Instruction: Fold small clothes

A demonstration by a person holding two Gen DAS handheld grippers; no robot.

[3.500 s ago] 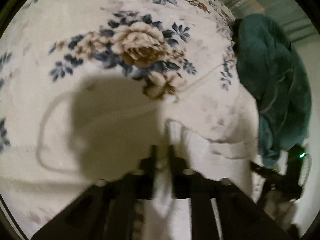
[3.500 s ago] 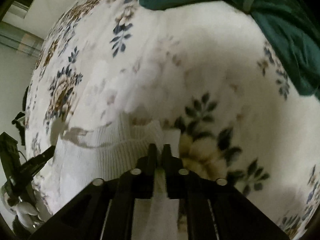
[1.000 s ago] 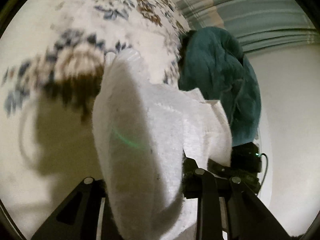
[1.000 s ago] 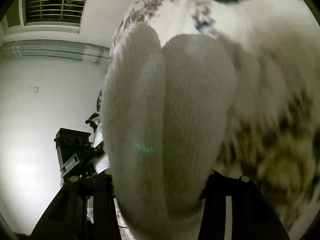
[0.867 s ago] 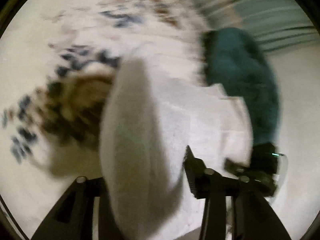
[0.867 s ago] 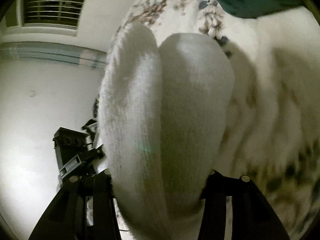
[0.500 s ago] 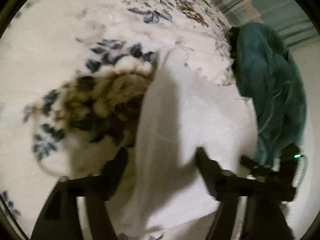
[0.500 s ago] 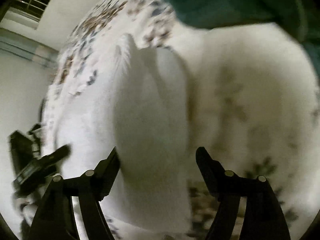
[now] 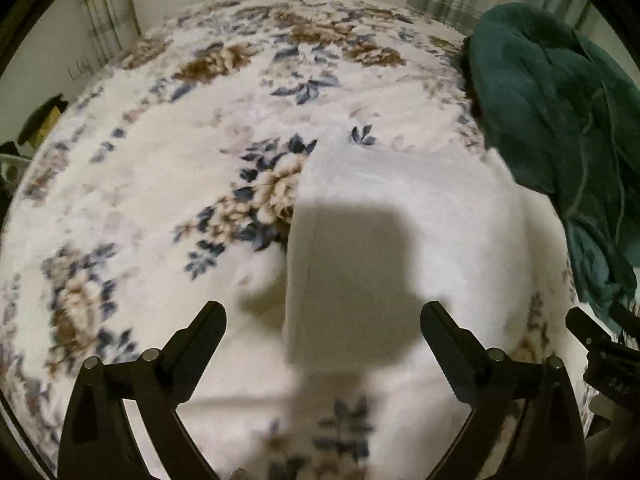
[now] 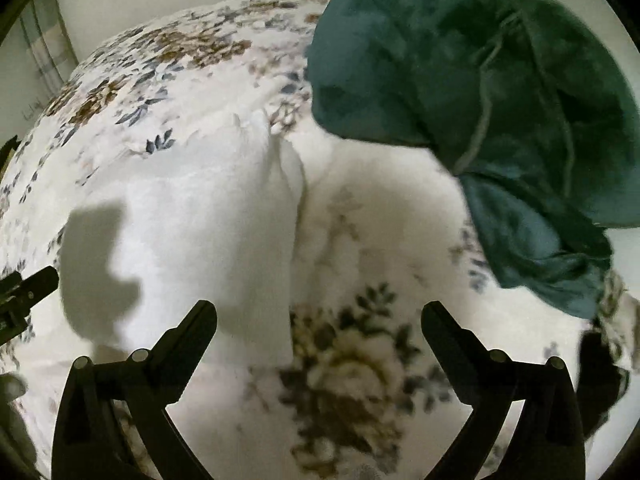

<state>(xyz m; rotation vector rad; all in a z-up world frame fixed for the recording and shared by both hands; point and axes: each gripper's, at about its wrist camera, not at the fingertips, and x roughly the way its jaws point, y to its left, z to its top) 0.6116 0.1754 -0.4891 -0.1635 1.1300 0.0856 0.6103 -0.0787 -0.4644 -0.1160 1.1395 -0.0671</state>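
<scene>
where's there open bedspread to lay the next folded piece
Best patch: the floral bedspread left of the white garment, running to the far edge by the curtains. A narrower strip lies between the garment's right edge and the green blanket. The right side is crowded by that heap. Both tools, left tool and right tool, hang open.

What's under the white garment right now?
The white garment lies on the floral blanket, covering part of its flower pattern. Anything else beneath it is hidden.

Teal blanket (image 9: 560,120) crowds the right; bedspread (image 9: 160,184) left lies open
</scene>
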